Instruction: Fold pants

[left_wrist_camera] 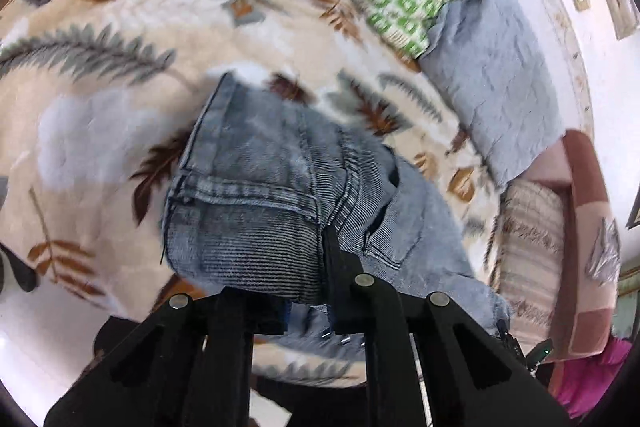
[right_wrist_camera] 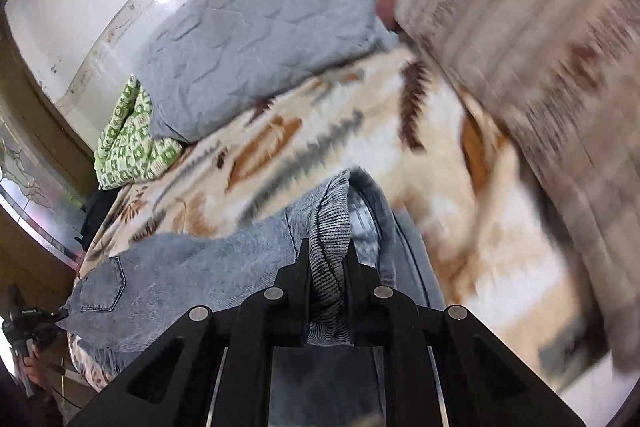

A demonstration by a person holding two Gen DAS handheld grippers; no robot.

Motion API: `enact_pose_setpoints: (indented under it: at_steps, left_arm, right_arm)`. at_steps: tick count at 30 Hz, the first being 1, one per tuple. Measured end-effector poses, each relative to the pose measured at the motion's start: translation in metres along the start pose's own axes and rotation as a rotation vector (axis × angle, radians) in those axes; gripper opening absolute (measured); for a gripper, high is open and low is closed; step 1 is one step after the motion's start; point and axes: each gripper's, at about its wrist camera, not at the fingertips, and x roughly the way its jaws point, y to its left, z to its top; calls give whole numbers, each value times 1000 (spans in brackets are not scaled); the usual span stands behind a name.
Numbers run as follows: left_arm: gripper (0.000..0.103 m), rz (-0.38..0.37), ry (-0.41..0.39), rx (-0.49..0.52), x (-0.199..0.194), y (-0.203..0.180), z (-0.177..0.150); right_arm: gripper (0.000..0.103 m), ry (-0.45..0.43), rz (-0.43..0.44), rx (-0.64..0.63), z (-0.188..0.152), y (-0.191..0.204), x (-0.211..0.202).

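The jeans (left_wrist_camera: 256,195) fill the middle of the left wrist view, bunched over a leaf-print blanket (left_wrist_camera: 92,99) that covers the bed. The left gripper (left_wrist_camera: 280,291) sits at the lower centre of that frame, and a thick fold of denim passes between its black fingers (left_wrist_camera: 334,267); the right-hand finger presses against the seam, so the gripper looks clamped on the cloth (the other fingertip is tucked under the fold and hard to make out). A back pocket (left_wrist_camera: 394,227) shows just right of the fingers.

In the right wrist view the right gripper (right_wrist_camera: 327,259) is in the lower centre, its two fingers closed tight on a raised wad of the jeans (right_wrist_camera: 200,267), with the ribbed inner side of the fabric squeezed up between them. The rest of the denim trails away to the lower left of that frame, another pocket (right_wrist_camera: 102,285) lying flat there.

Further up the bed, a grey quilted pillow (right_wrist_camera: 256,35) lies at the upper centre, touching a green-and-white patterned cloth (right_wrist_camera: 128,143) at the left. A striped beige cover (right_wrist_camera: 540,67) blurs across the upper right.
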Motion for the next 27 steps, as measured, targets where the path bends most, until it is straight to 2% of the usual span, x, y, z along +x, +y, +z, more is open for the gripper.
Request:
enact_pose_setpoints:
  at_steps: [3, 5, 8, 9, 10, 11, 13, 14, 17, 20, 23, 25, 27]
  left_arm:
    - [11, 23, 60, -42, 17, 21, -7]
    - [11, 15, 87, -73, 23, 29, -9]
    - [11, -4, 84, -68, 18, 32, -11]
    - [12, -7, 74, -55, 13, 32, -12]
    - [13, -22, 68, -43, 9, 32, -14]
    - [19, -36, 66, -37, 7, 33, -15]
    - [29, -57, 67, -32, 5, 35, -19]
    - [33, -62, 70, -32, 7, 35, -20]
    - [33, -66, 91, -45, 13, 38, -19]
    - [33, -77, 111, -60, 16, 42, -19]
    - [35, -76, 109, -58, 17, 43, -18]
    - [36, -68, 113, -61, 23, 42, -15]
    - [35, -63, 115, -58, 30, 38, -10]
  right_arm:
    - [16, 49, -36, 66, -31, -19, 2]
    - [26, 81, -85, 104, -44, -25, 3]
    - [29, 43, -98, 154, -55, -25, -19]
    - [31, 24, -90, 164, -59, -22, -28]
    - [39, 3, -53, 176, -64, -16, -39]
    - [50, -6, -14, 184, -67, -9, -45]
    - [61, 6, 80, 188, -78, 9, -47]
    - [61, 22, 123, 185, -81, 20, -43]
    - [61, 101, 219, 198, -92, 43, -16]
    - [61, 150, 154, 198, -97, 53, 11]
    - [61, 156, 168, 268, -99, 47, 27]
    - [61, 147, 130, 262, -97, 46, 36]
    - [55, 160, 135, 294, -96, 44, 46]
